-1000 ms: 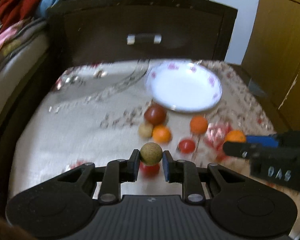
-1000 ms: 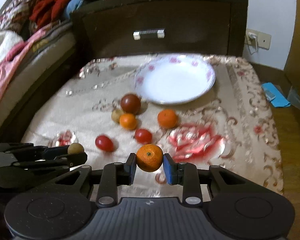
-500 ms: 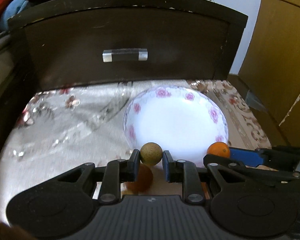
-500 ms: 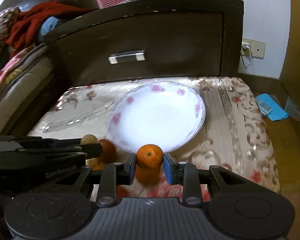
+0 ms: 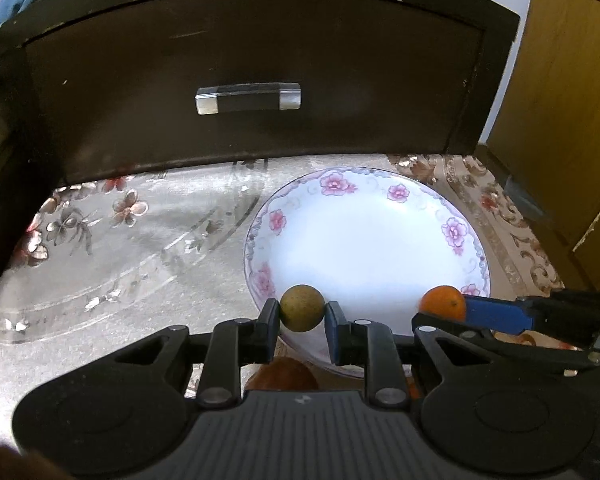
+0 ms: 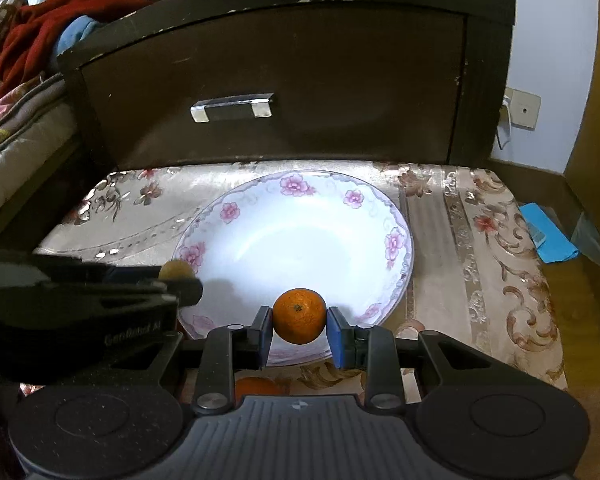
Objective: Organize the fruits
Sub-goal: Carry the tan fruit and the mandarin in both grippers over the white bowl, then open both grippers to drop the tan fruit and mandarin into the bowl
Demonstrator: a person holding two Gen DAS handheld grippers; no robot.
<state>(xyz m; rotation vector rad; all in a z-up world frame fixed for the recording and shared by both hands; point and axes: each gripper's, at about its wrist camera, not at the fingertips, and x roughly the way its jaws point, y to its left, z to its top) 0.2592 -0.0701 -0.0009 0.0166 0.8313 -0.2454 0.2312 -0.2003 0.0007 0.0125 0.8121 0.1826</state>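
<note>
From the left wrist, the left gripper (image 5: 302, 316) is clamped on a small olive-brown fruit (image 5: 302, 308) above the near rim of the flowered plate (image 5: 372, 248) — a second ago it hung over the scattered fruit, well short of the plate. A reddish-brown fruit (image 5: 282, 374) now peeks out beneath the fingers.

From the right wrist, the right gripper (image 6: 299, 330) grips an orange (image 6: 299, 315) above the plate's near edge; another orange (image 6: 256, 386) lies below on the floral cloth (image 6: 480, 248). The dark drawer front (image 6: 292, 80) looms closer than before.
</note>
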